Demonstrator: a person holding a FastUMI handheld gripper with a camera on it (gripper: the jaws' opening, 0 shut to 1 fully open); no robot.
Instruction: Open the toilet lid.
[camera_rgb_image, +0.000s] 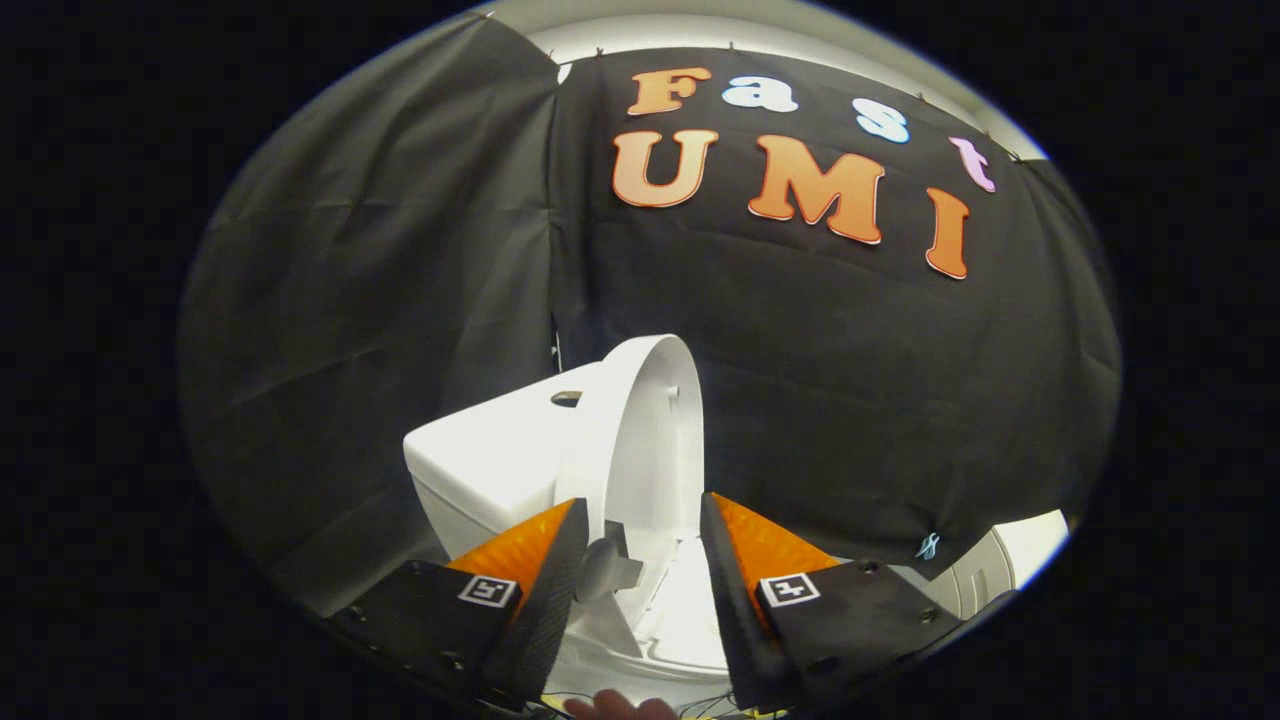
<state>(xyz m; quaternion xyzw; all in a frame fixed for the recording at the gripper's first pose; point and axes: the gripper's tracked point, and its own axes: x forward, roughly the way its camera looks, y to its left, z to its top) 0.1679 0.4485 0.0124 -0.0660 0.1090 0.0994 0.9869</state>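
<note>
The toilet lid (645, 440) stands raised, almost upright, leaning back toward the white tank (490, 465) just behind it, with its pale inner face turned toward the open side. The gripper (640, 545) sits just in front of the lid with its two orange-and-black fingers spread apart, holding nothing; the lid's lower edge shows in the gap between them. Below the lid, between the fingers, lies the white seat (680, 625). A hand (620, 706) shows beneath the seat.

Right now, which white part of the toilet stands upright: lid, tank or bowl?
The lid, raised against the tank; the open tool frames it.
</note>
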